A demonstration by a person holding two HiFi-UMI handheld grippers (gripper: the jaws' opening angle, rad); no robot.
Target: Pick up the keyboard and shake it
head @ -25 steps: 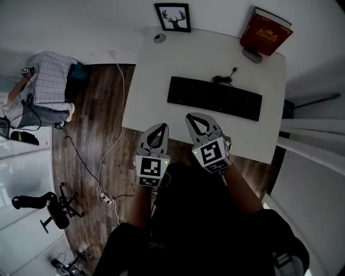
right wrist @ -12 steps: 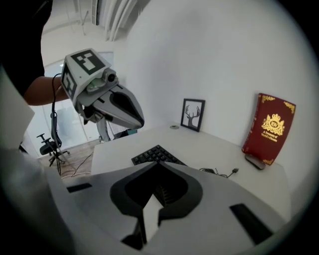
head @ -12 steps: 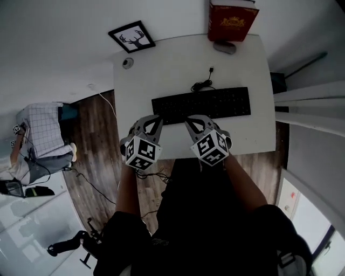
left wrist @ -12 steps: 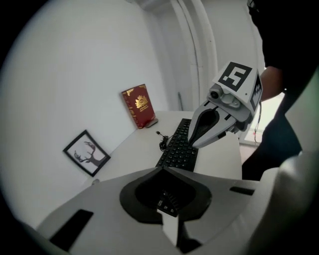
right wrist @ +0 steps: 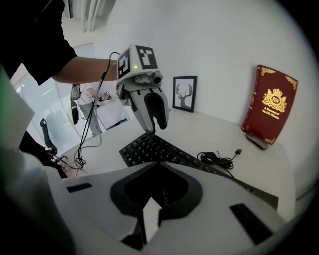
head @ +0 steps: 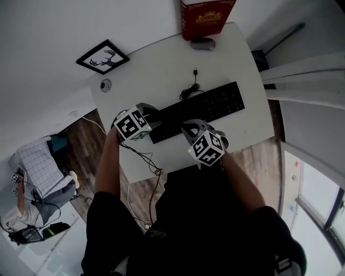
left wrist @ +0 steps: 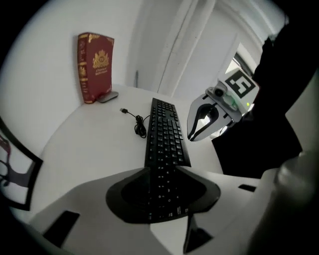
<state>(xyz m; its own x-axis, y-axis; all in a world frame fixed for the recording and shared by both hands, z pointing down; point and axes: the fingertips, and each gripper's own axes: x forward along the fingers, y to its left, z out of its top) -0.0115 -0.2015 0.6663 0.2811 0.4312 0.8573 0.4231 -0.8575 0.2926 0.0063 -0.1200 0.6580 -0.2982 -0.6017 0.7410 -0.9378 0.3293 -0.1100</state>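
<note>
Keyboard (head: 197, 110), one: black, full-length, laid flat on the white table (head: 156, 70). Its near end is placed directly beneath the left gripper (head: 152, 116), and its length runs straight away from that gripper.

Grippers, two. The left gripper's jaws have just been opening and are parted to a middling gap; the keyboard's end is seen between and below them, with no pad seen pressing on it. The right gripper (head: 187, 128) is held just above the keyboard's front edge, beside the left one, its jaws closed together on nothing.

Cable (head: 190, 89), one: black, bunched in a loose coil, with a free plug, lying just behind the keyboard, beyond both grippers.

Book (head: 206, 16), one: red with a gold crest, stood upright past the keyboard's far end, well apart from both grippers.

Framed stag picture (head: 102, 56), one: propped against the wall, beyond the left gripper.
</note>
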